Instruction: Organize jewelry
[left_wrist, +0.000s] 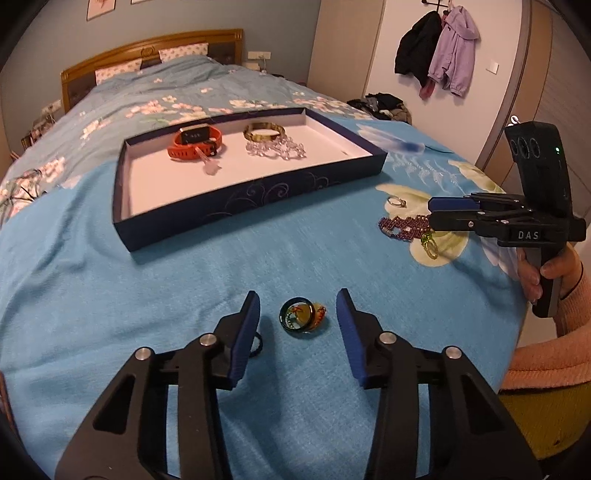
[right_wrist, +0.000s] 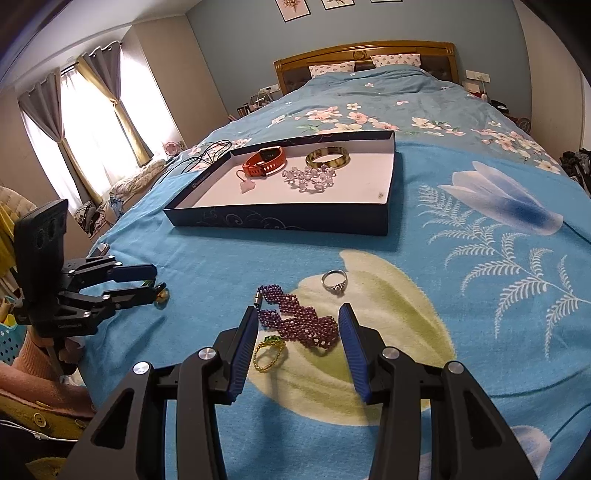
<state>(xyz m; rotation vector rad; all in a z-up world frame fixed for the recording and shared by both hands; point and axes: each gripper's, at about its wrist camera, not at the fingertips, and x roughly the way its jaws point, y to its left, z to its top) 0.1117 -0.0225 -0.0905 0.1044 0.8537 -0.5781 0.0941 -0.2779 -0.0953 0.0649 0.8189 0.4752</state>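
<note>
My left gripper (left_wrist: 299, 314) hangs low over the blue blanket (left_wrist: 147, 295) with its jaws wide apart and holding nothing; a round glass ring (left_wrist: 300, 318) lies on the fabric between the fingertips, touching neither pad. Only the left wrist view shows this ring clearly. From the right wrist camera it is a small glint just past the tips of that gripper. The left view also catches a dark loop (left_wrist: 256, 345) on the blanket, half hidden behind the left finger; I cannot tell what it is.

My right gripper (right_wrist: 299, 317) is also spread open and grasping nothing. Its own camera shows what the other view partly hides: the purple beaded bracelet (right_wrist: 299, 321) lies between the fingers, a green and gold ring (right_wrist: 269, 350) sits just inside the left finger, and a silver ring (right_wrist: 334, 280) rests beyond the bracelet. From the left camera, the right gripper's fingers look nearly closed because I see them side-on.

The dark blue tray (right_wrist: 280, 223) sits farther up the bed, well apart from both grippers. An orange watch (right_wrist: 266, 160), a gold bangle (right_wrist: 327, 157), a clear bead strand (right_wrist: 308, 179) and a pale pendant (right_wrist: 246, 184) are grouped toward its far half. The near half of its white floor is bare. Open blanket runs from both grippers to the tray's near wall. The bed edge falls away close on my right side in the left view.
</note>
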